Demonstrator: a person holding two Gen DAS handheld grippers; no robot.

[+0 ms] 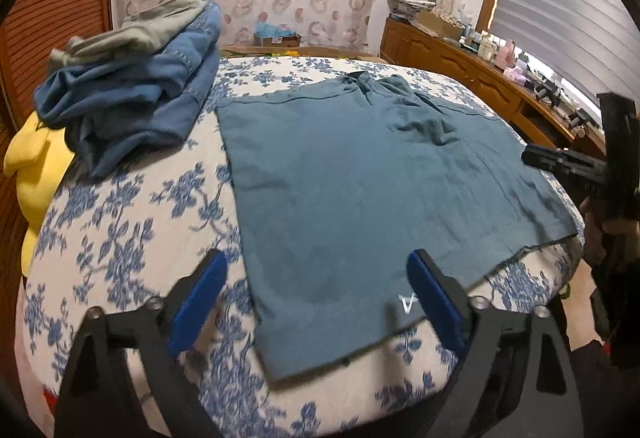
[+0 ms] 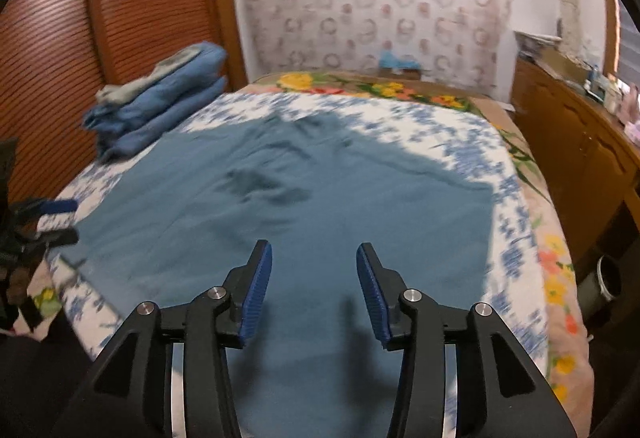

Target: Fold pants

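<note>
I see the teal pants (image 1: 360,174) lying flat mid-frame on the bed (image 1: 132,222), apparently folded once; more folds remain. My left gripper (image 1: 316,302) and right gripper (image 2: 314,290) are spread, holding nothing.

Soft, even indoor light — daylight glows through the slatted window blind (image 1: 560,10); right-wrist view motion-blurred, fisheye edges dark and bowed.

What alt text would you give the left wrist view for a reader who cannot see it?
Teal pants lie spread flat on a blue-floral bedspread, with the open left claw above their near hem. A pile of denim clothes sits far left, and the right claw shows at the right edge.
</note>
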